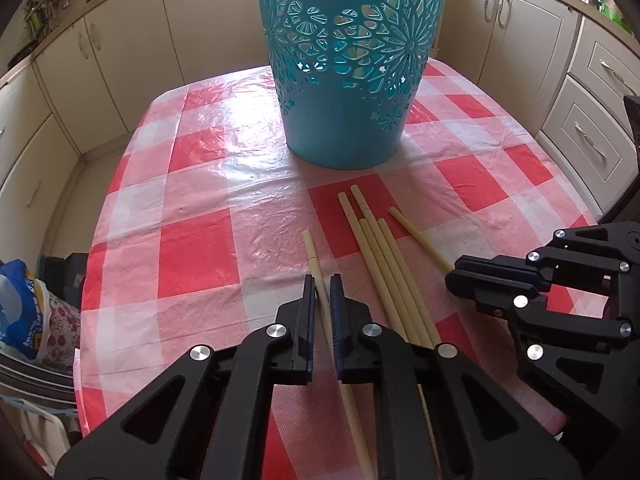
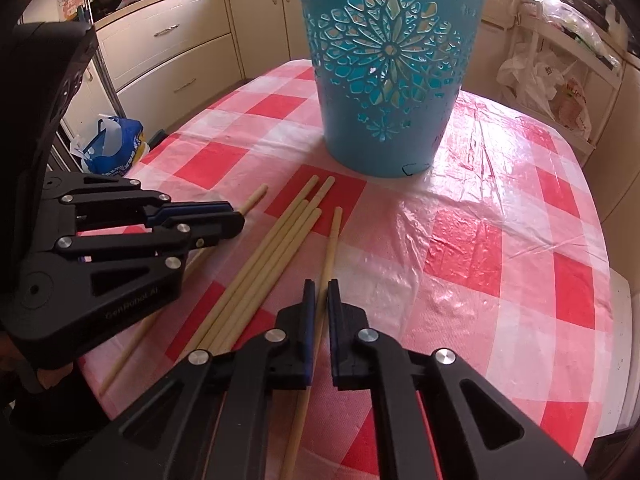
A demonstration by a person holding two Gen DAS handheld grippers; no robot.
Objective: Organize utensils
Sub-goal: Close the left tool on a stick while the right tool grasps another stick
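Observation:
A tall teal cut-out basket (image 1: 340, 80) (image 2: 392, 80) stands at the far side of the checked tablecloth (image 1: 200, 248) (image 2: 520, 240). In front of it lie several pale chopsticks in a loose bundle (image 1: 380, 264) (image 2: 276, 240). My left gripper (image 1: 323, 284) (image 2: 240, 222) is shut on one chopstick (image 1: 310, 248) (image 2: 256, 196) at the bundle's left. To the bundle's right, my right gripper (image 2: 321, 286) (image 1: 452, 276) is shut on another chopstick (image 2: 333, 236) (image 1: 416, 234). Both chopsticks still lie low along the cloth.
Cream kitchen cabinets (image 1: 120, 52) (image 2: 172, 52) ring the table. A blue and white bag (image 2: 112, 144) (image 1: 20, 308) sits on the floor off the left edge. White plastic bags (image 2: 536, 76) hang on a rack to the right. The table's edges fall away on both sides.

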